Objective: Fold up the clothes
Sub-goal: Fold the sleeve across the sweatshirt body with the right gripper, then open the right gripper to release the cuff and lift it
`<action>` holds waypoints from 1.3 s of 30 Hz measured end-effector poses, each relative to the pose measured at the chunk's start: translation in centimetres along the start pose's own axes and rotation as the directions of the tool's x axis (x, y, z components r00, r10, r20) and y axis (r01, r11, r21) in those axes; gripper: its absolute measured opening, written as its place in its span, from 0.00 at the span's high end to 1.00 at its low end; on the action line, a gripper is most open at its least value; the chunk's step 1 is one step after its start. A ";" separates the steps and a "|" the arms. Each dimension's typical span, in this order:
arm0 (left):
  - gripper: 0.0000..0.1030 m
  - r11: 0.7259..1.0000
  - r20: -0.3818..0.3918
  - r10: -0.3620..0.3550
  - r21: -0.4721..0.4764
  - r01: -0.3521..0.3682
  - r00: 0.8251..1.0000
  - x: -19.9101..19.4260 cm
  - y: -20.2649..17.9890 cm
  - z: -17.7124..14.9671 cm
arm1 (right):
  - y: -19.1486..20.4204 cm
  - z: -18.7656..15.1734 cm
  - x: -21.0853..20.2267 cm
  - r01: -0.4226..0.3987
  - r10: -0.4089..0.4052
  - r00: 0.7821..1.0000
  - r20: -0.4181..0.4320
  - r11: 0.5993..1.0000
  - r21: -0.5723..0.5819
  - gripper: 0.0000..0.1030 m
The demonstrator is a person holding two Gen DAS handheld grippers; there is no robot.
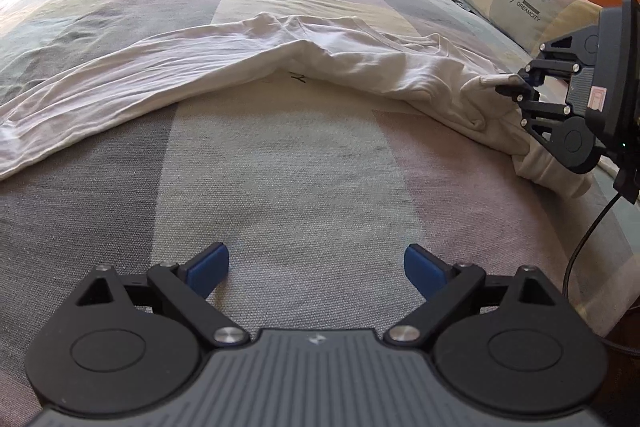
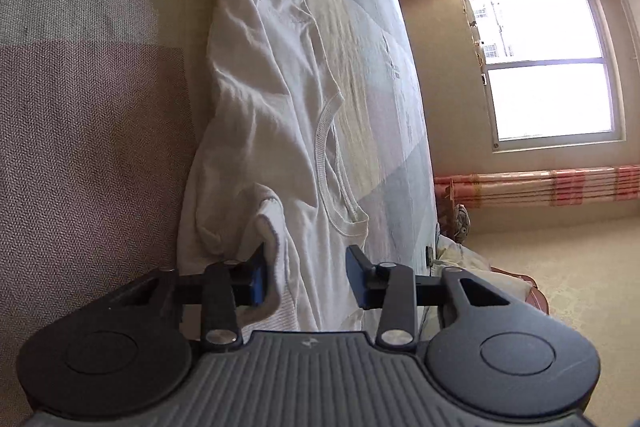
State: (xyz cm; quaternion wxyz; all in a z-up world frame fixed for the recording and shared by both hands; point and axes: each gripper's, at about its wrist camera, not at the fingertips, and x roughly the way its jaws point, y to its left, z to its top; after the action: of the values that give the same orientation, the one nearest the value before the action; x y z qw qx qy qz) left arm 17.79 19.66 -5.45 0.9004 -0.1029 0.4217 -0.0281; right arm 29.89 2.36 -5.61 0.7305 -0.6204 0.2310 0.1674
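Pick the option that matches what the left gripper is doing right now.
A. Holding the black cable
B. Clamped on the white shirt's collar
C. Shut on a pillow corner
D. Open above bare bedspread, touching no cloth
D: the left gripper has its blue pads spread wide over the patchwork bedspread, with the white shirt lying well ahead of it and nothing between the jaws.
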 end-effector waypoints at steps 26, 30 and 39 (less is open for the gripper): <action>0.08 0.989 0.074 0.130 -0.078 -0.124 0.989 -5.0 4.3 0.6 | -5.2 4.6 -13.3 -0.930 0.827 0.368 0.426 0.323 0.175 0.81; 0.08 0.994 0.065 0.100 -0.054 -0.096 0.993 -4.9 3.9 1.1 | -5.6 4.2 -13.0 -0.915 0.794 0.400 0.457 0.318 0.248 0.41; 0.08 0.990 -0.015 -0.098 0.096 0.099 0.995 -1.8 -1.1 3.0 | -9.3 -2.1 -10.9 -0.697 0.568 0.698 0.436 0.401 0.594 0.07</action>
State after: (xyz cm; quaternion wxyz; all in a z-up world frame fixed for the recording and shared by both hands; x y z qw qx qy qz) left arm 18.97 19.37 -1.98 0.8996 -0.0800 0.4191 -0.0935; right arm 25.48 -0.87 7.81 0.8084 -0.1274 0.4340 0.3766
